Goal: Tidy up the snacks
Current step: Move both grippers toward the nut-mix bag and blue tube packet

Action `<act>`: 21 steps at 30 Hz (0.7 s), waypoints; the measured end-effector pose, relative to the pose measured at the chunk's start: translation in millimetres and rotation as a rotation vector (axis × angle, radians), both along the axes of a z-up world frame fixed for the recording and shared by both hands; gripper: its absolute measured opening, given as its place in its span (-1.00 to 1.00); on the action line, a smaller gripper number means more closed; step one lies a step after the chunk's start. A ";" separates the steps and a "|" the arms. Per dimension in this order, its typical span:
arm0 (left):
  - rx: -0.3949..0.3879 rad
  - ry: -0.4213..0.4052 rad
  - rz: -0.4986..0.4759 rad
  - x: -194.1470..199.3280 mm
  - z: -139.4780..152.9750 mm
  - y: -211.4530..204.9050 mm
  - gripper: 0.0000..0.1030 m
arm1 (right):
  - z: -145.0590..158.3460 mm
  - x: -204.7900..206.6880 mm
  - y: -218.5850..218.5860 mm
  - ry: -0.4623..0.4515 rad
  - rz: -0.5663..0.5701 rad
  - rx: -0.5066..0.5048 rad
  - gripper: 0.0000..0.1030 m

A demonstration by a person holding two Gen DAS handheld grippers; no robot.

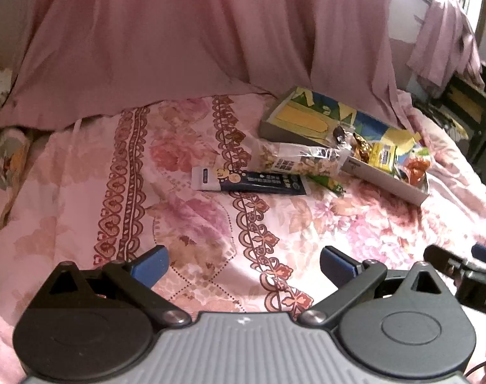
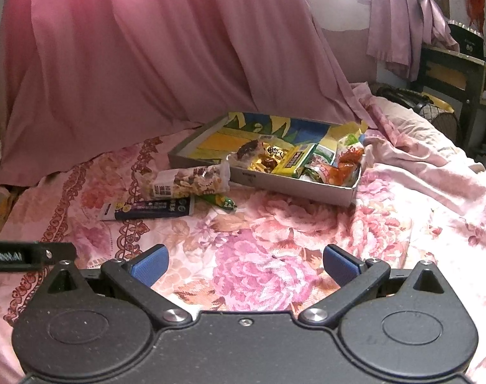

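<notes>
Left wrist view: left hand-held gripper (image 1: pixel 244 267) released, jaws wide apart, nothing btwn them, hovering over the flowered bedspread (image 1: pixel 185 198). Ahead lie a dark snack bar (image 1: pixel 249 180), a clear bag of nuts (image 1: pixel 299 158) leaning on the box (image 1: pixel 387 176), and a green packet (image 1: pixel 327 184) just beside.

Right wrist view: right hand-held gripper (image 2: pixel 246 265) likewise released and empty. Box (image 2: pixel 291 185) already holds several snacks at its right end; three stay outside, near its left front wall. Step in hand: approach w/ both grippers empty. Next move likely calls for a reach fwd to the snack bar (image 2: pixel 147 211), closing across its narrow width.
</notes>
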State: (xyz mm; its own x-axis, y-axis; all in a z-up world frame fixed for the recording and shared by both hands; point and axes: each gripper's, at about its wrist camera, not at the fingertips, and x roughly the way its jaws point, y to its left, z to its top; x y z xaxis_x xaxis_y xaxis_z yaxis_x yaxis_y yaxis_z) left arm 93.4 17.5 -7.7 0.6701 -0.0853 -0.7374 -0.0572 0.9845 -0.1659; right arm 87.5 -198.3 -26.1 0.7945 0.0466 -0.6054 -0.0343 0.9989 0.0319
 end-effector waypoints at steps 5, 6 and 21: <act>-0.051 0.050 0.005 12.8 -1.4 9.4 0.99 | -4.2 7.9 1.2 0.042 0.015 0.003 0.99; -0.060 0.066 0.001 16.6 -2.9 11.0 0.99 | -5.1 9.5 1.3 0.049 0.017 0.005 0.99; -0.136 0.168 -0.007 86.1 -24.6 36.7 0.99 | -14.1 55.0 16.3 0.116 0.100 -0.092 0.99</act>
